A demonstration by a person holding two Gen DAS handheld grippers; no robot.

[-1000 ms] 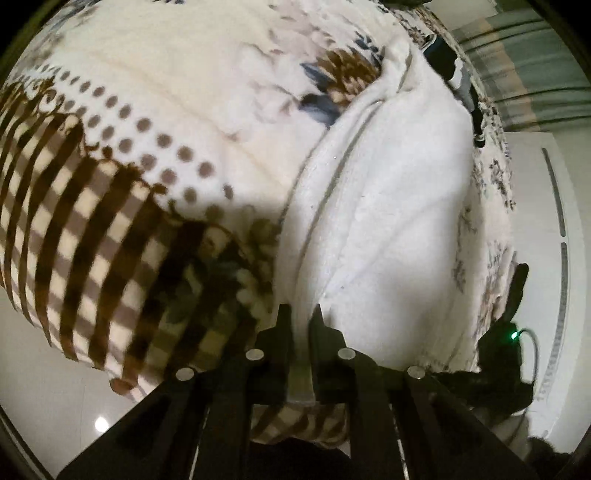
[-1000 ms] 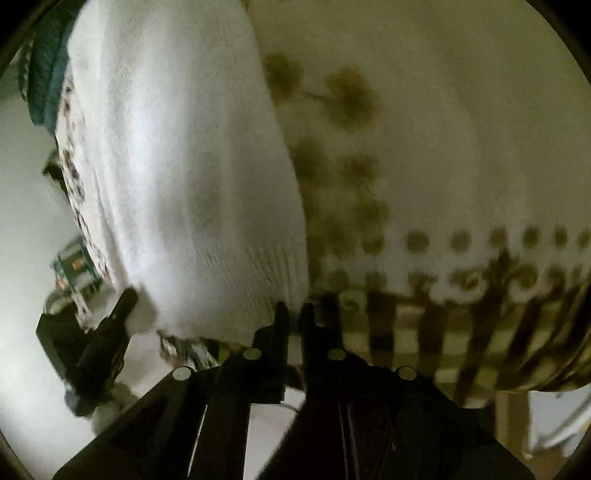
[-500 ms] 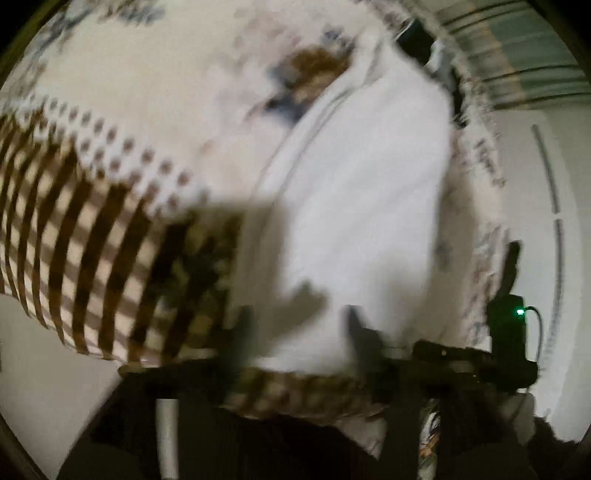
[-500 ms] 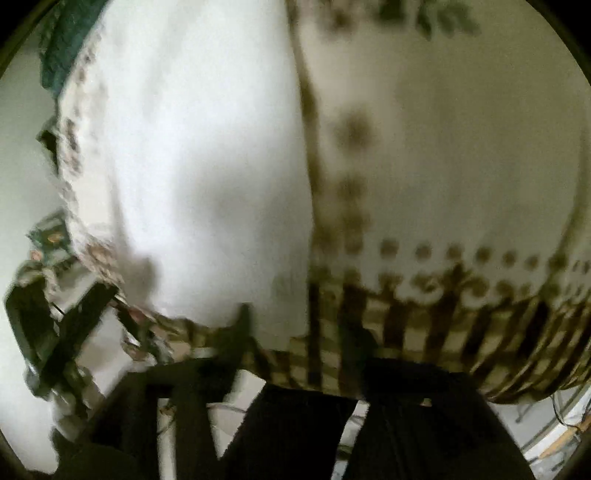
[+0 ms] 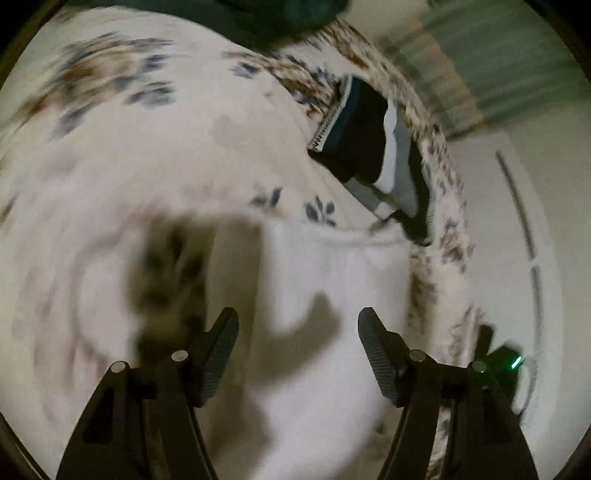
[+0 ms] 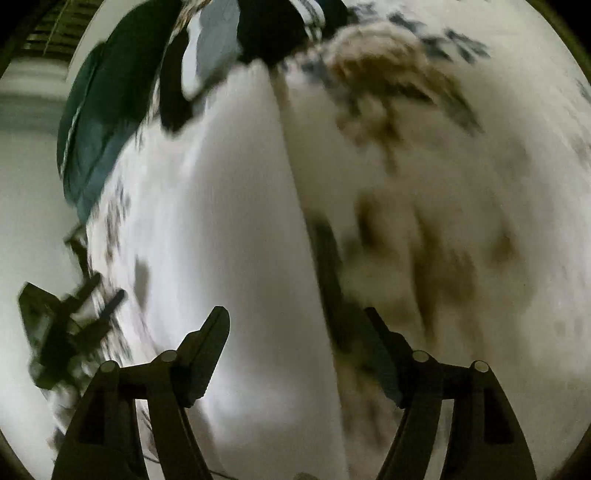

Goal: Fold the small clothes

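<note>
A white knitted garment (image 5: 332, 280) lies flat on a cream floral blanket (image 5: 155, 158). My left gripper (image 5: 297, 332) is open and empty above its near part. In the right wrist view the same white garment (image 6: 229, 229) runs up the middle, and my right gripper (image 6: 295, 328) is open and empty above its right edge. Both views are motion-blurred.
A folded black, grey and white garment (image 5: 373, 147) lies beyond the white one, near the blanket's right edge; it shows at the top of the right wrist view (image 6: 258, 33). A dark green cloth (image 6: 99, 122) lies at the far left. The other gripper (image 6: 62, 332) shows at left.
Both grippers were shut on the white garment's near edge; they have opened, let it go and moved forward over it. The striped blanket border has left both views.
</note>
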